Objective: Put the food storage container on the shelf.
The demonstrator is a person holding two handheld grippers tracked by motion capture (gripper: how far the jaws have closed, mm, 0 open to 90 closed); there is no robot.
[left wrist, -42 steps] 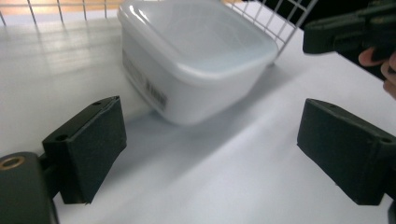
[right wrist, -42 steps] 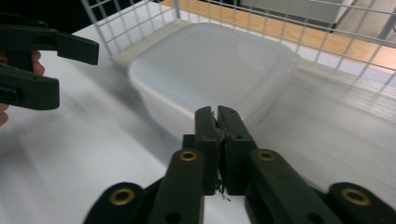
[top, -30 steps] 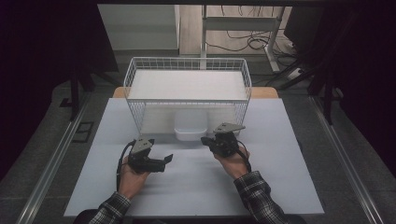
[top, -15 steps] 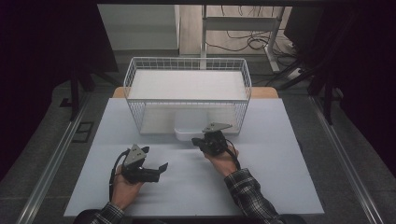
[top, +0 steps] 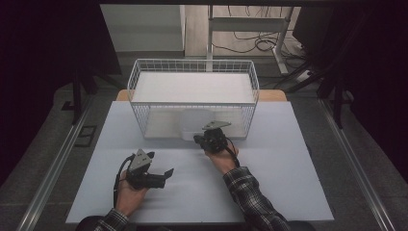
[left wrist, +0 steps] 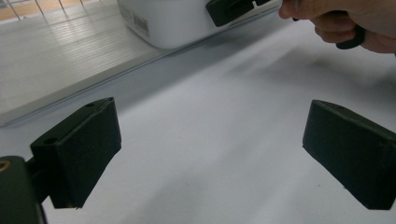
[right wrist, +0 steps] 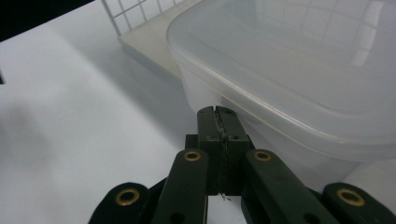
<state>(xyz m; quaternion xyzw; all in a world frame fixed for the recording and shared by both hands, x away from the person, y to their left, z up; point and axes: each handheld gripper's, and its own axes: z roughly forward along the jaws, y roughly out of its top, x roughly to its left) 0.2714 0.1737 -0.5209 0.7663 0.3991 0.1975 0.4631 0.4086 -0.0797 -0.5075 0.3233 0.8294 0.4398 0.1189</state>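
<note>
Two grippers at work: I'm nudging the clamped-together, empty right gripper point(right wrist: 219, 116) against the translucent lidded container point(right wrist: 299, 84), nothing grasped yet, left gripper point(left wrist: 210, 154) idling wide.

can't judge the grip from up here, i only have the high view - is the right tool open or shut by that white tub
observer: shut. in the right gripper view the right tool has its jaws pressed together with nothing between them.
operator: where are its tips against the tub
observer: right by the side wall of the translucent tub, just under the rim of its lid. i cannot tell whether they touch it.
operator: and the left one
observer: the left tool is wide open over bare table, holding nothing.
</note>
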